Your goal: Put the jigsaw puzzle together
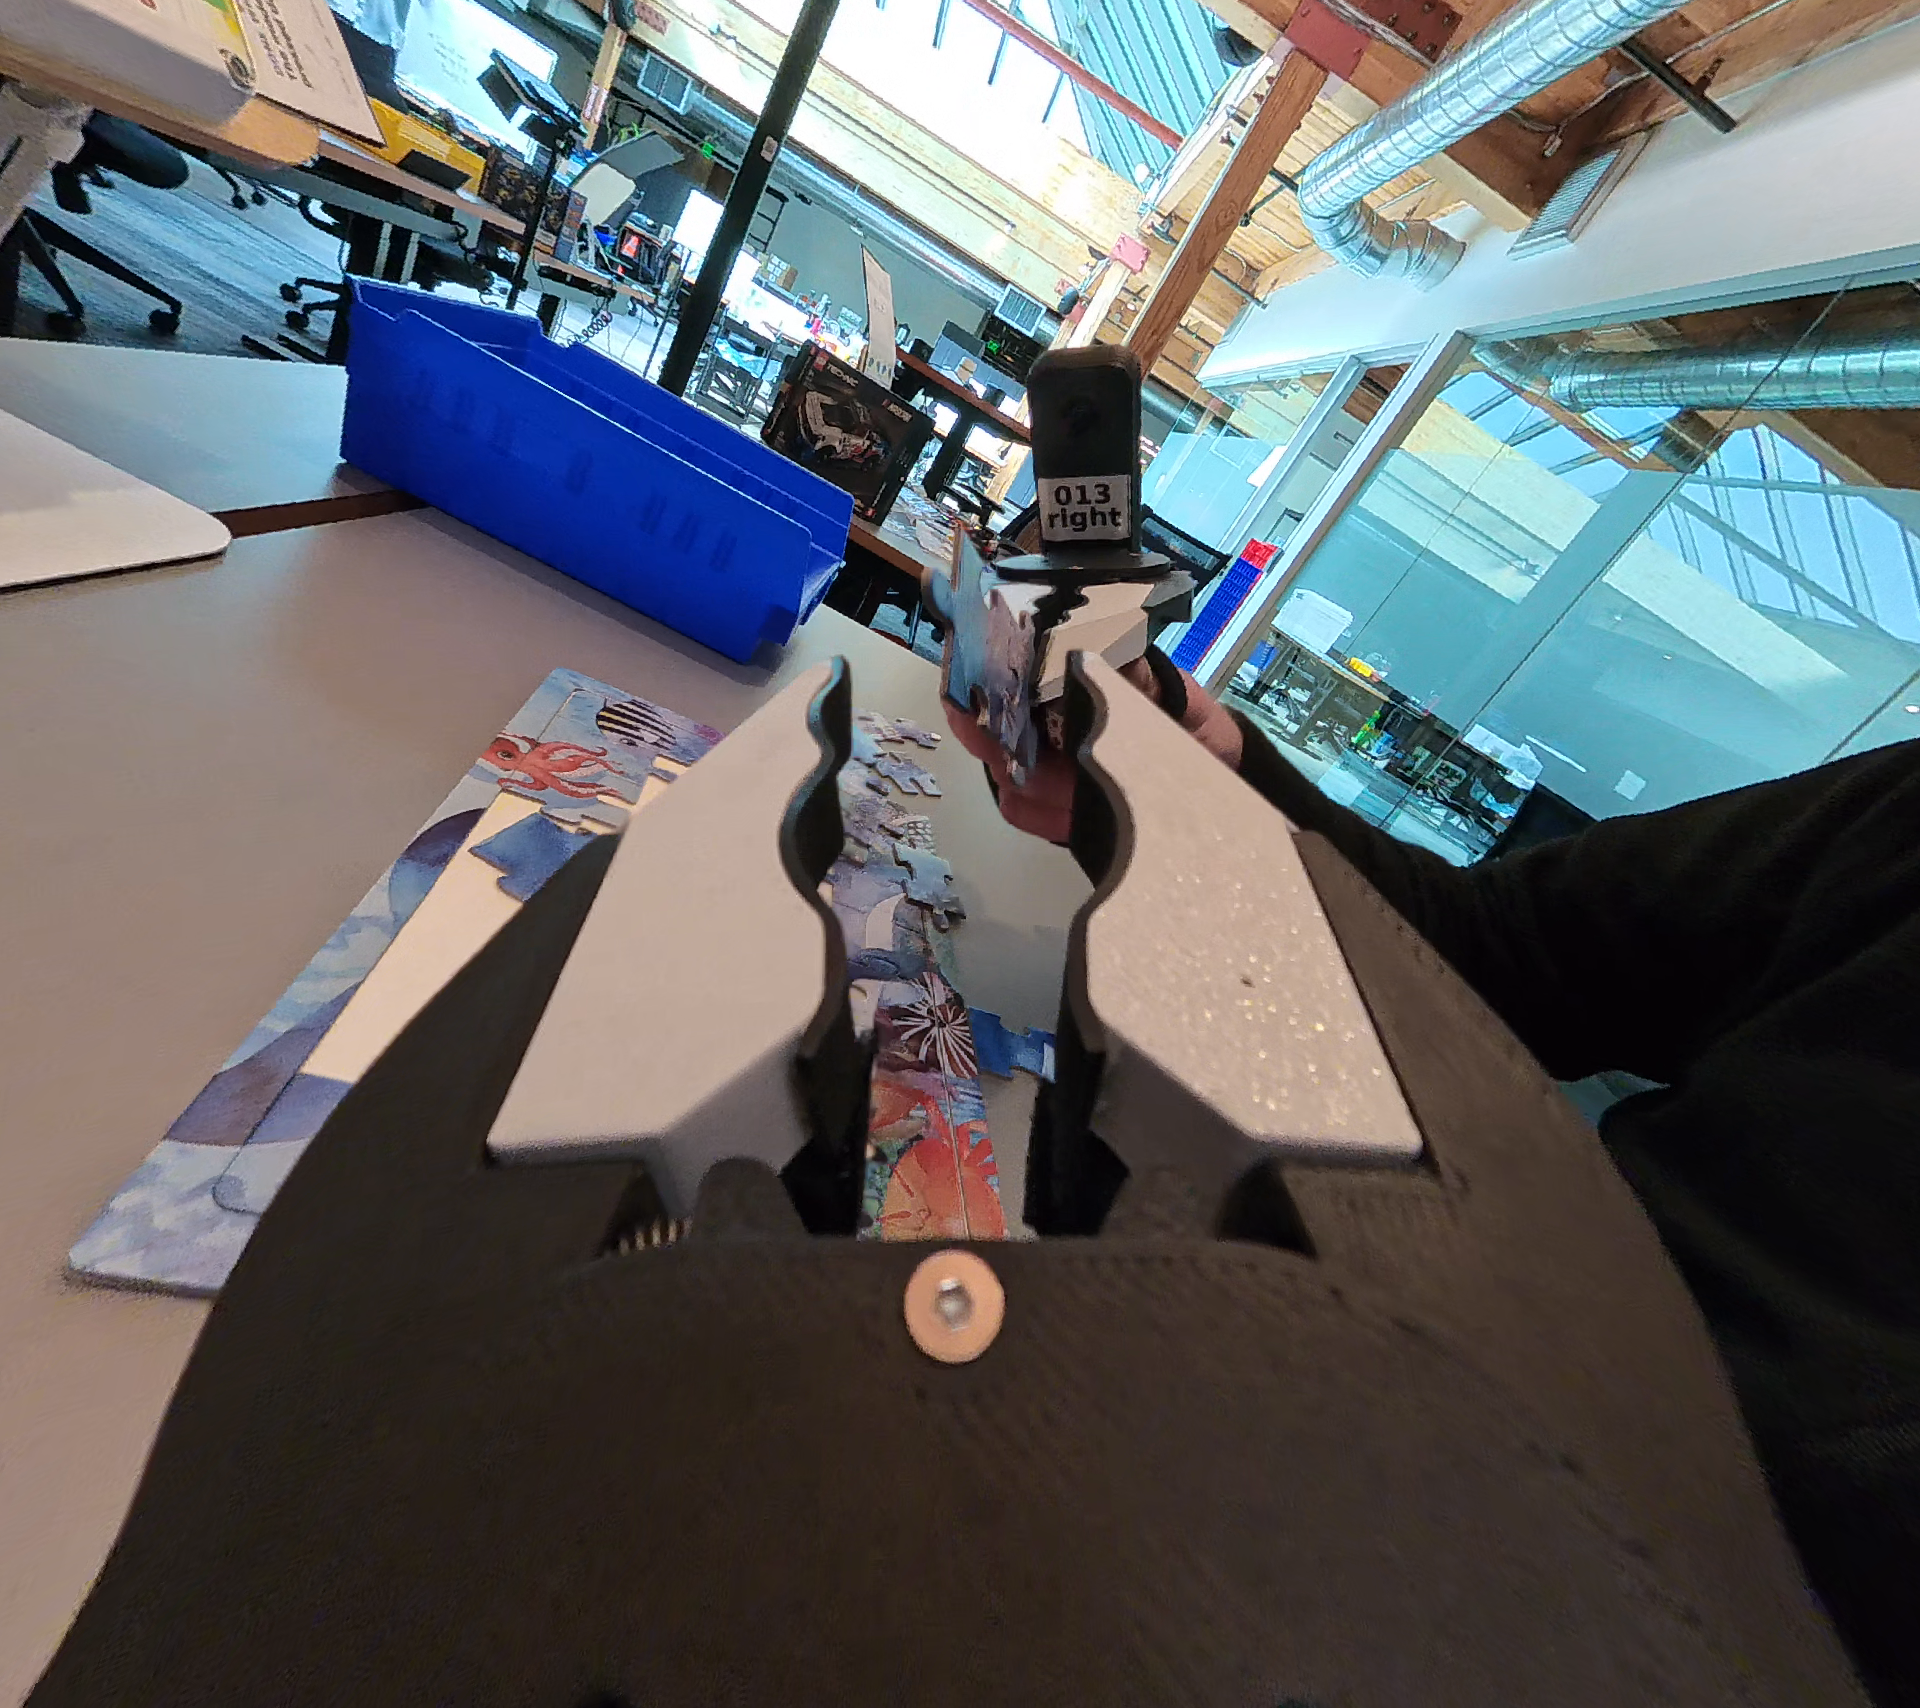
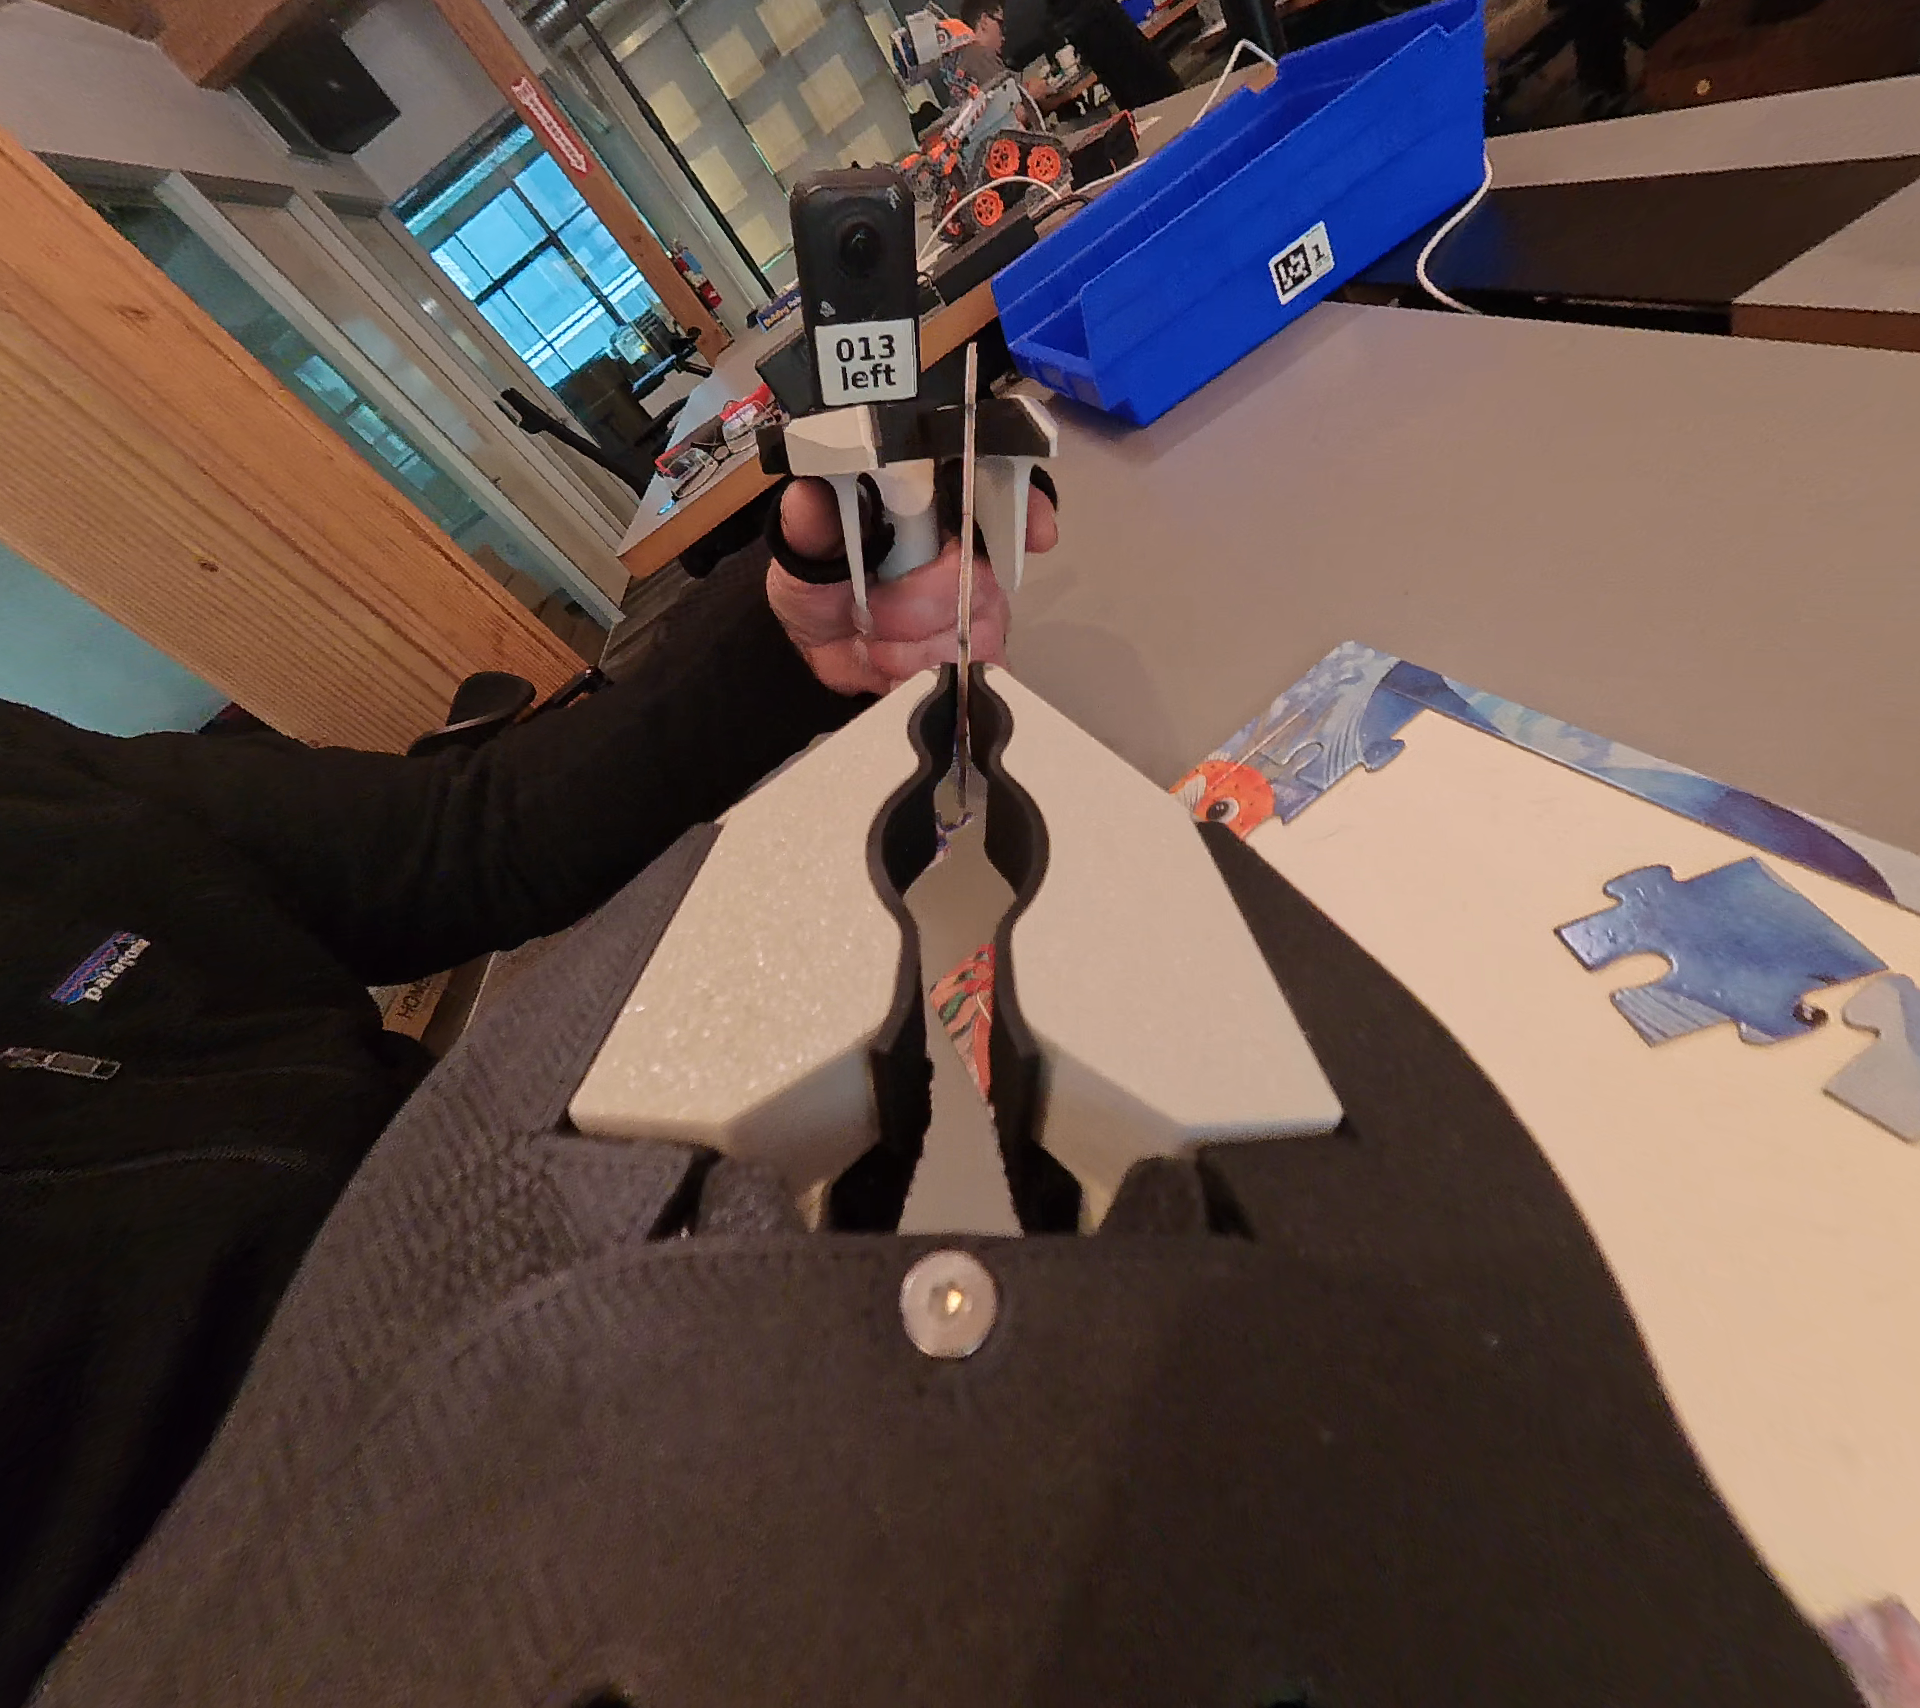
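Holding a single jigsaw piece point(image 2: 965, 536) edge-on at frame centre, the right gripper point(image 2: 961, 682) has its fingers pinched onto the piece's lower end; in the left wrist view the same piece point(image 1: 992, 671) shows a pale blue and white printed face.

Left gripper point(image 1: 956, 692): fingers spread, nothing between them, held above the table point(image 1: 312, 723).

Puzzle tray point(image 1: 343, 962): flat on the table, lower left of the left wrist view; blue watercolour border, cream unfilled centre, an orange-red octopus and a striped fish fitted near its far end, coral-coloured pieces along the near edge.

Loose piece point(image 2: 1725, 952): dark blue, lying on the cream centre at right of the right wrist view.

Blue bin point(image 2: 1247, 235): upper right, bearing a small black-and-white square marker label.

Labels: each gripper's camera carries a white printed sticker; the person's dark sleeve point(image 2: 312, 848) adjoins a garment with a small woven brand patch, lower left.
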Demonstrator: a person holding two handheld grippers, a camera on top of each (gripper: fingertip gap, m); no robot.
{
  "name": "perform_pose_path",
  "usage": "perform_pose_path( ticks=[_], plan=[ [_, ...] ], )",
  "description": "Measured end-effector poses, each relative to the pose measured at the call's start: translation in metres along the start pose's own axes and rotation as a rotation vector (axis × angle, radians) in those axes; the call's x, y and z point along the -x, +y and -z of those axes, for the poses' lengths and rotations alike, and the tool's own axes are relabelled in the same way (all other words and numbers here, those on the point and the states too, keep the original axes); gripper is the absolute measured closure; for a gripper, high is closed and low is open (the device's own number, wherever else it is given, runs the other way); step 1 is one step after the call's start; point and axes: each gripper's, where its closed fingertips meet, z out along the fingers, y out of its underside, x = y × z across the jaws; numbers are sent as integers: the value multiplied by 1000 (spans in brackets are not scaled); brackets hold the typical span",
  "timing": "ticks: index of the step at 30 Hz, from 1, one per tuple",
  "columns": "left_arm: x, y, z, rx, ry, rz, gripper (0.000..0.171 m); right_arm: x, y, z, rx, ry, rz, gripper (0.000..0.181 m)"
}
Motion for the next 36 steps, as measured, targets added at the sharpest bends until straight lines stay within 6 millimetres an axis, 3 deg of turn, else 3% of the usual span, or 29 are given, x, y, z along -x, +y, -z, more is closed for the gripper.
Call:
perform_pose_path(
  ticks=[3, 9, 14, 20, 23, 27, 30, 32, 36],
  plan=[
    [7, 1, 5, 22, -43, -23, 124, -4, 9, 11, 31, 30, -33, 181],
    [17, 7, 13, 81, -93, -56, 127, -9, 31, 29, 43, 58, -121, 181],
    [7, 28, -1, 166, -34, -25, 125, -4, 30, 36, -50, 17, -165, 181],
    [-18, 45, -34, 189, 60, -6, 126, 6, 22, 29, -139, -23, -172, 181],
    [-20, 47, -44, 175, 55, -12, 133, 11, 23, 21, -142, -50, -182, 181],
    [-20, 39, -42, 126, 63, -7, 164, 14, 26, 12, -142, -67, -190, 181],
    [-24, 35, -39, 113, 84, -14, 170, 15, 27, 7, -143, -78, -195, 181],
    [-26, 33, -39, 107, 86, -23, 171, 15, 28, 6, -131, -66, -181, 166],
    [-31, 31, -38, 103, 115, -19, 171, 19, 25, 6, -143, -82, -168, 172]
  ],
)
